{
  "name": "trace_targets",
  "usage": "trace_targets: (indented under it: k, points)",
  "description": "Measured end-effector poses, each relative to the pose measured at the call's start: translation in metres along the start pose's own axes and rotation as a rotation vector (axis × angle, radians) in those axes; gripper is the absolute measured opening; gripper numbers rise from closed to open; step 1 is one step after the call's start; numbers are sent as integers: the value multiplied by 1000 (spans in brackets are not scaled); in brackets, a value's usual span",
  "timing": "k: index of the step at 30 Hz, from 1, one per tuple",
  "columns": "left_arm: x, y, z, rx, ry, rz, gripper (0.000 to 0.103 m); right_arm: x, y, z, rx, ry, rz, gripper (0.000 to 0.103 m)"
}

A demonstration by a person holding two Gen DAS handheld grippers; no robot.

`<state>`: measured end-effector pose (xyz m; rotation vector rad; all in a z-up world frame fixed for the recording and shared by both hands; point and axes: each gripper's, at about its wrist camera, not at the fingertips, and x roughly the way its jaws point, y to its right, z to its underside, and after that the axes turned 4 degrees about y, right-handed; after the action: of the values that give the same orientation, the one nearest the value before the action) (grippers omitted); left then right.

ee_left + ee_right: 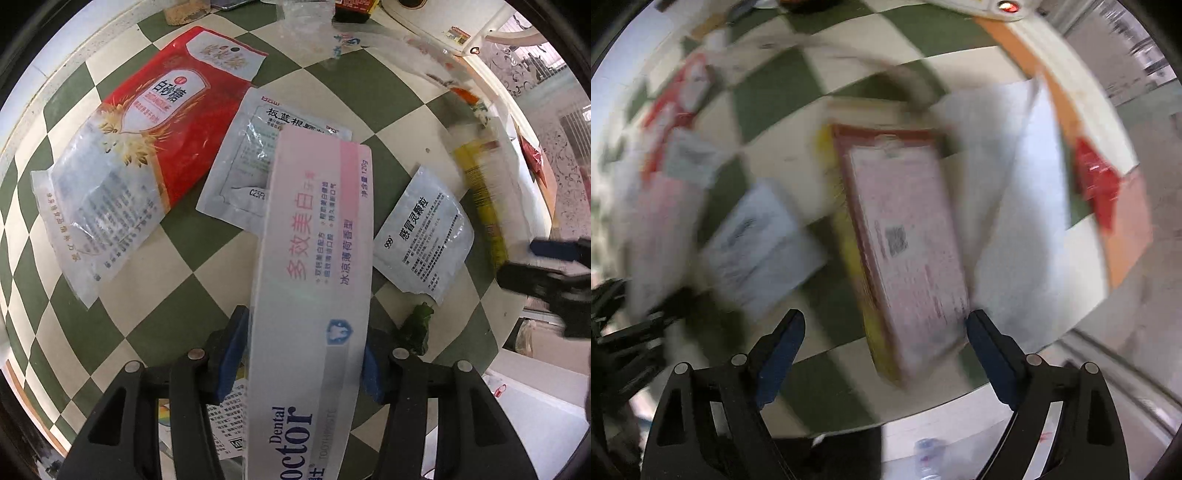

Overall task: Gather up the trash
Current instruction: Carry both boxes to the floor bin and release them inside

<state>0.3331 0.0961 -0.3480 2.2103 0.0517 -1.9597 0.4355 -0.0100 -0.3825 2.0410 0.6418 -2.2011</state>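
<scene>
My left gripper (304, 352) is shut on a long white and pink toothpaste box (314, 266), held above the green and cream checkered table (391, 110). On the table lie a red sugar bag (147, 122), a white medicine sachet (255, 147) partly under the box, and a smaller white sachet (424, 236). My right gripper (886, 332) is open, jaws wide, just before a yellow and red flat packet (905, 240); this view is blurred. The right gripper also shows at the right edge of the left wrist view (546, 262), by the yellow packet (480, 195).
A green leaf scrap (415, 326) lies near the table's front edge. White paper (1027, 221) and a red wrapper (1097, 184) lie right of the yellow packet. Jars and clear plastic (306, 14) stand at the back. The table edge (1108, 206) runs close on the right.
</scene>
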Motion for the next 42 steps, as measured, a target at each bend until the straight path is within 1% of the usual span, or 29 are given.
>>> trace_targets:
  k: [1, 2, 3, 4, 6, 7, 9, 10, 11, 12, 13, 15, 17, 18, 19, 21, 24, 27, 28, 29, 30, 31, 32, 34, 36, 38, 39, 41, 42]
  points:
    - [8, -5, -12, -2, 2, 1, 51, -3, 3, 0, 33, -7, -57, 83]
    - [8, -7, -13, -7, 4, 2, 51, -6, 7, 0, 59, -3, -75, 83]
    - [5, -6, -10, -12, 8, 2, 51, -10, 9, -1, 70, 18, -33, 83]
    - [3, 0, -9, -15, 9, 2, 51, -11, 12, -2, 64, 27, 3, 84]
    - [3, -3, -7, -16, 13, 1, 51, -9, 15, -2, 59, 34, 69, 84]
    - [3, -3, -7, -16, 14, 1, 51, -7, 15, -5, 55, 44, 115, 88]
    - [4, -4, -9, -15, 17, -1, 51, -4, 11, -9, 24, 60, 214, 86]
    - [5, -3, -14, -15, 17, -4, 51, 0, 10, -9, 16, 63, 261, 82]
    - [6, -3, -14, -15, 18, -5, 51, 3, 10, -8, 14, 68, 288, 72]
    - [6, -4, -13, -17, 18, -5, 51, 6, 8, -9, 16, 63, 293, 57]
    - [8, -4, -15, -19, 19, -5, 50, 9, 9, -6, 35, 48, 254, 25]
    - [7, -4, -15, -24, 21, -6, 49, 0, 13, 2, 83, 79, 176, 24]
    - [5, -5, -17, -31, 32, -22, 48, -11, 17, 14, 115, 107, 123, 24]
    - [-3, -1, -15, -33, 44, -28, 48, -19, 20, 22, 130, 121, 95, 24]
    - [-8, -2, -14, -33, 57, -34, 47, -31, 26, 22, 139, 132, 75, 24]
    - [-21, -6, -11, -32, 94, -51, 47, -51, 31, 40, 160, 164, 16, 24]
    - [-42, -9, -8, -34, 139, -53, 47, -73, 35, 60, 189, 208, -49, 24]
    - [-67, -10, -5, -29, 187, -51, 47, -98, 39, 100, 224, 257, -93, 24]
    - [-76, -6, -3, -26, 200, -47, 47, -97, 50, 108, 232, 274, -101, 24]
    - [-83, -4, -3, -22, 213, -43, 47, -100, 44, 103, 242, 292, -103, 24]
    - [-96, 6, -1, -11, 231, -37, 47, -110, 50, 114, 254, 320, -103, 24]
    - [-103, 11, -2, -1, 242, -31, 47, -109, 48, 115, 266, 339, -101, 24]
    - [-107, 11, -2, 13, 254, -24, 47, -115, 55, 121, 290, 366, -108, 24]
    - [-121, 33, -3, 58, 275, 1, 47, -121, 68, 138, 343, 414, -101, 24]
    - [-132, 70, -1, 118, 288, 31, 47, -126, 91, 155, 401, 450, -90, 24]
    - [-137, 98, 0, 172, 288, 56, 47, -130, 117, 182, 471, 485, -95, 24]
    - [-135, 124, 1, 214, 284, 76, 47, -132, 133, 198, 509, 498, -85, 24]
    - [-131, 160, 5, 271, 274, 95, 47, -127, 167, 232, 580, 522, -64, 24]
    - [-125, 187, 11, 315, 260, 112, 47, -121, 179, 243, 608, 526, -58, 24]
